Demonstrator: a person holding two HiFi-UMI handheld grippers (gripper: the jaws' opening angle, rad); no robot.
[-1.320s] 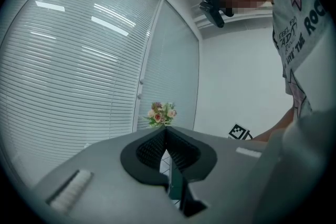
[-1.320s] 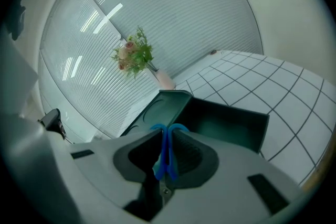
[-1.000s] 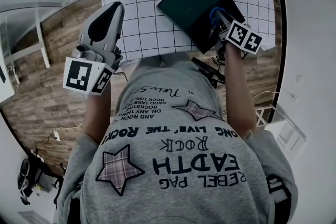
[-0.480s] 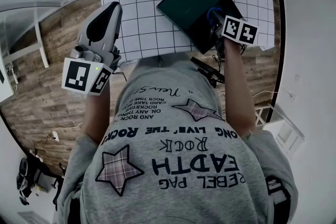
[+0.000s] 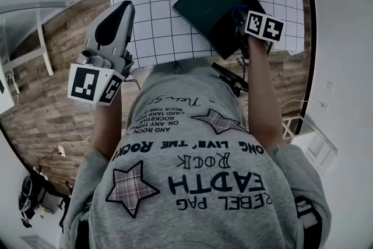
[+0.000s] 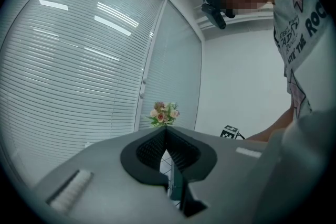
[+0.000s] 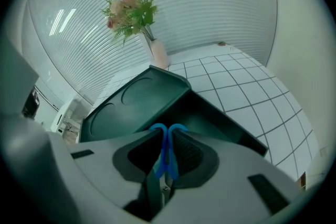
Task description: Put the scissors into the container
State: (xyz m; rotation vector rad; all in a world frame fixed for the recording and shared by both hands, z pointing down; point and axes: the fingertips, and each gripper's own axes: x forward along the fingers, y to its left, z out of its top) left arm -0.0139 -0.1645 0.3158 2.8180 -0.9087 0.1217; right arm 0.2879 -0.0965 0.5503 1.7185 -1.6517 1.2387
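Observation:
My right gripper (image 7: 167, 152) is shut on the scissors (image 7: 166, 153); their blue handles stick out past the jaws toward the container. The dark green container (image 7: 194, 113) lies open just below and ahead of them, its lid (image 7: 134, 102) folded back to the left. In the head view the right gripper (image 5: 240, 23) hangs over the near corner of the container (image 5: 213, 0) on the gridded table, and a bit of the blue scissors (image 5: 236, 13) shows. My left gripper (image 5: 113, 23) is held out at the table's left edge, shut (image 6: 167, 152) with nothing in it.
The table (image 5: 157, 3) carries a white cloth with a black grid. A vase of flowers (image 7: 131, 10) stands at the far side, behind the container. Window blinds (image 6: 68, 60) fill the background. Wooden floor (image 5: 52, 96) and cables lie below the table's near edge.
My right gripper with the scissors has shifted slightly left and up in the head view and has tipped and rolled over the container. The left gripper has stayed put.

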